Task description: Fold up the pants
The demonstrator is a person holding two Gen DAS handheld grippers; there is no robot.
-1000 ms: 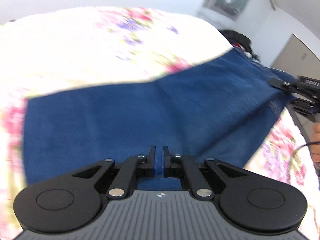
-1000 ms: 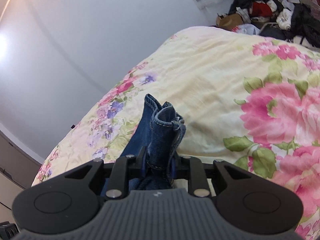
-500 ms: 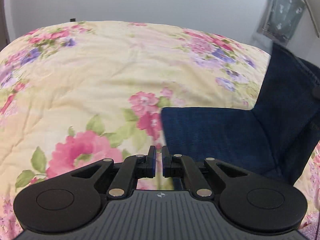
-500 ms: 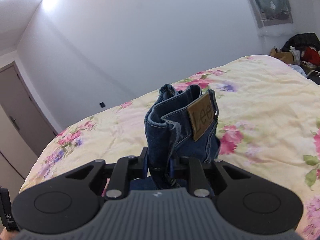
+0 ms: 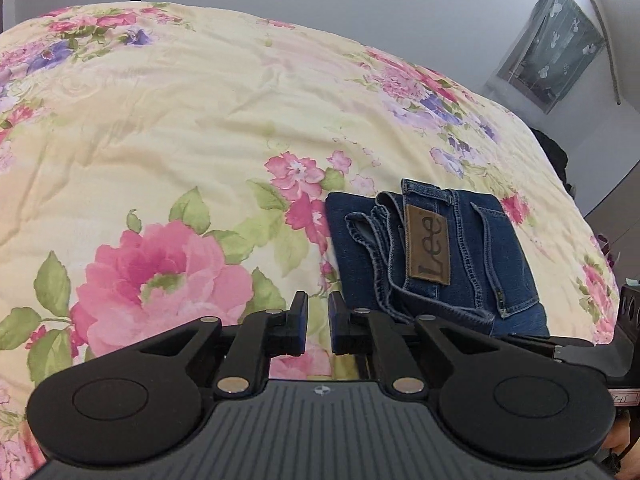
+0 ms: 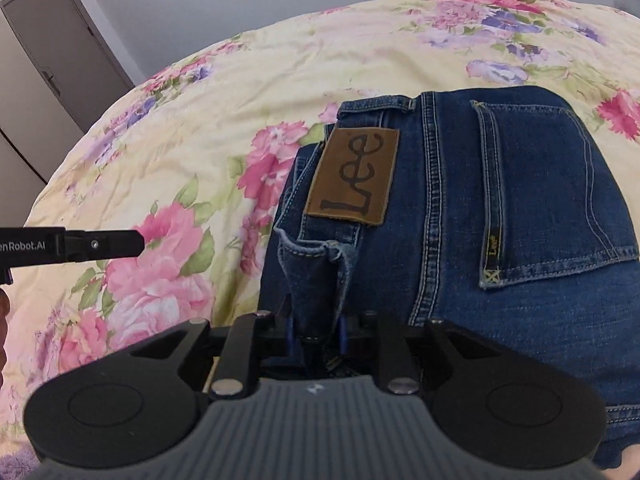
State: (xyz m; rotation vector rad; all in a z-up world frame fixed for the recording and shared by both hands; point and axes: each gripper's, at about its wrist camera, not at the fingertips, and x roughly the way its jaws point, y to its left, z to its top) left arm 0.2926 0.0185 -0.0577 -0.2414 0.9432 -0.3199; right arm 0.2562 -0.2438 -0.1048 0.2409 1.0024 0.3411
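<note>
The blue jeans lie folded into a compact stack on the floral bedspread, waistband and brown Lee patch on top. My left gripper is shut and empty, just left of the stack above the bedspread. In the right wrist view the jeans fill the right half, back pocket up. My right gripper is shut on a bunched piece of the waistband at the stack's near edge. The left gripper's finger pokes in from the left.
The bedspread spreads wide around the jeans. A grey door stands at the far left of the right wrist view. A picture hangs on the wall at upper right. The right gripper's body sits at the stack's near right.
My right gripper carried the waistband end over and down onto the lower part, so the jeans now lie as a folded stack. My left gripper let go of the denim and sits beside the stack.
</note>
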